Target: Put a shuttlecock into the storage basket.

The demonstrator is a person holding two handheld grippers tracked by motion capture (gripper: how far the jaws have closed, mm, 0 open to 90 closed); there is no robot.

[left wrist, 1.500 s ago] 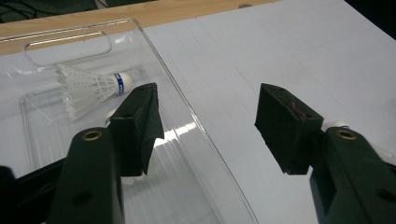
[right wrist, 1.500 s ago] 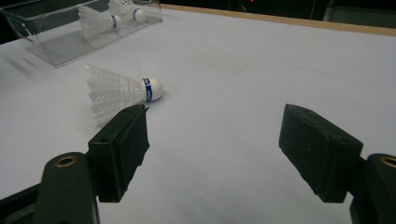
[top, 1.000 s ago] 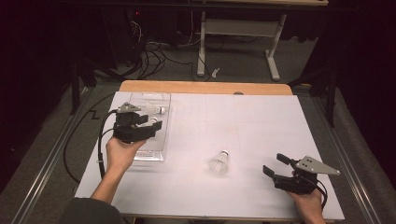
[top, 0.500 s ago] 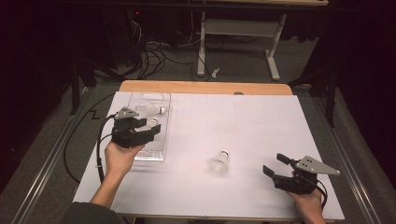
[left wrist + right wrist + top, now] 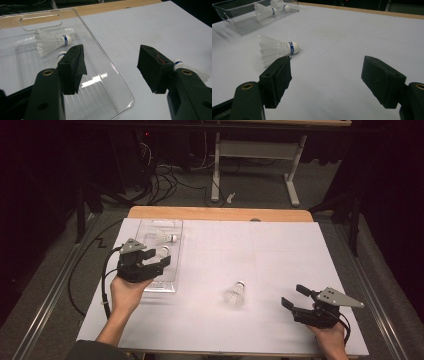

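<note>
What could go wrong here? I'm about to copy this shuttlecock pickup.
The loose shuttlecock lies on its side on the smooth sheet; a jaw nudge could roll it away from the open right gripper. Squeezing its feather skirt could deform it. The open left gripper hangs over the clear tray holding two shuttlecocks; bumping the light tray's wall could shift it.

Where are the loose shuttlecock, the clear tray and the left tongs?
Loose shuttlecock (image 5: 235, 293): high view, on its feather skirt.
Clear tray (image 5: 100, 56): left gripper view, on its right rim.
Left tongs (image 5: 158, 257): high view, midway between the open tips, above the tray.
</note>
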